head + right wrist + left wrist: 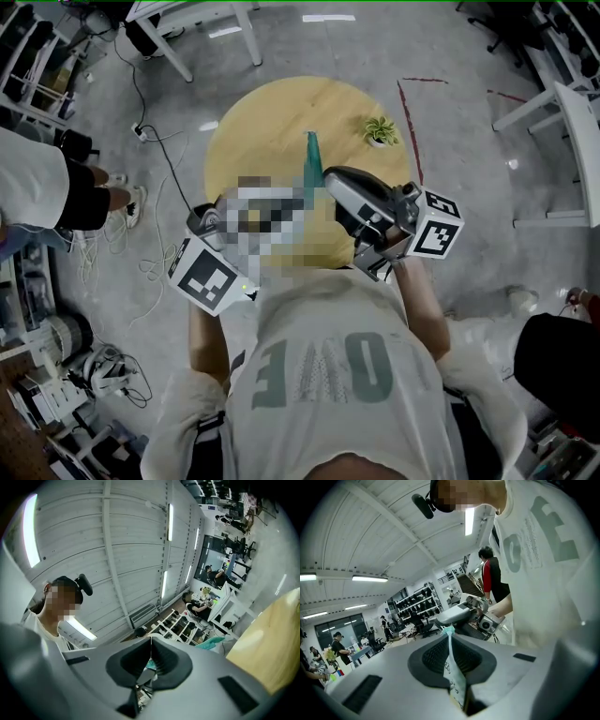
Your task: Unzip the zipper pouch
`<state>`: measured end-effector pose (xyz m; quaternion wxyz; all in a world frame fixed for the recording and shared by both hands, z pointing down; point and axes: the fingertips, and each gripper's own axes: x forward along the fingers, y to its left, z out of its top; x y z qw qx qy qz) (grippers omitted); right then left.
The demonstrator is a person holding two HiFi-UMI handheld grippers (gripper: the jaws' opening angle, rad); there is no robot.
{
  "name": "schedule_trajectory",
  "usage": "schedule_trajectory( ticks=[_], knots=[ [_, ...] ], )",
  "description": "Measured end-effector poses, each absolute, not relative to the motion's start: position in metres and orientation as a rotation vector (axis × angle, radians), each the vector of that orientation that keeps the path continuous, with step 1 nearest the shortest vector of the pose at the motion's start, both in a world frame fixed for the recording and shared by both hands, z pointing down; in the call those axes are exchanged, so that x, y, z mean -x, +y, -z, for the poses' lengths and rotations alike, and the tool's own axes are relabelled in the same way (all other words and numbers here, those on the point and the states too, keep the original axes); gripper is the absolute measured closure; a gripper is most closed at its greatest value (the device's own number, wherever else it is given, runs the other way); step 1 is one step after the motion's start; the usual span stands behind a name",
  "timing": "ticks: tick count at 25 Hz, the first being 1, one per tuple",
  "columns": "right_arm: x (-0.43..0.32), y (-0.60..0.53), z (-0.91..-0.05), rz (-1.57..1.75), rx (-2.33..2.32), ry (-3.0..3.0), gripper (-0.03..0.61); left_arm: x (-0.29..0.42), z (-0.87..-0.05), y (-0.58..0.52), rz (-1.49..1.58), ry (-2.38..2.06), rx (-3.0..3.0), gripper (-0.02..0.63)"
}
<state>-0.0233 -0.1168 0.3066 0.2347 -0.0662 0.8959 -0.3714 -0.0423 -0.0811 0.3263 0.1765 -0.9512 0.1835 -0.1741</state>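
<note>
The round wooden table (272,112) fills the far middle of the head view, and only its pale edge shows at the right of the right gripper view (276,634). The person in a light printed shirt (328,375) stands at its near side. The left gripper (208,225) is low at the left and the right gripper (342,183) higher at the right, its tip beside a teal strip of the zipper pouch (312,155) held up over the table. The left gripper view alone shows that grip: the left gripper (450,637) is clamped on the translucent pouch (453,672), with the right gripper (461,613) just beyond its teal top. The right gripper (151,641) has its pads together, teal (151,663) showing behind them. A small potted plant (379,130) stands far right.
</note>
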Motion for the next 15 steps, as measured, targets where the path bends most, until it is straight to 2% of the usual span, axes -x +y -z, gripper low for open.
schedule_trajectory(
  ticks=[10, 15],
  knots=[
    [0.021, -0.122, -0.310, 0.979, 0.236, 2.506, 0.548, 0.037, -0.327, -0.081, 0.487, 0.500, 2.705, 0.581],
    [0.016, -0.128, -0.315, 0.982, 0.298, 2.507, 0.549, 0.034, -0.322, -0.074, 0.387, 0.463, 2.762, 0.583]
  ],
)
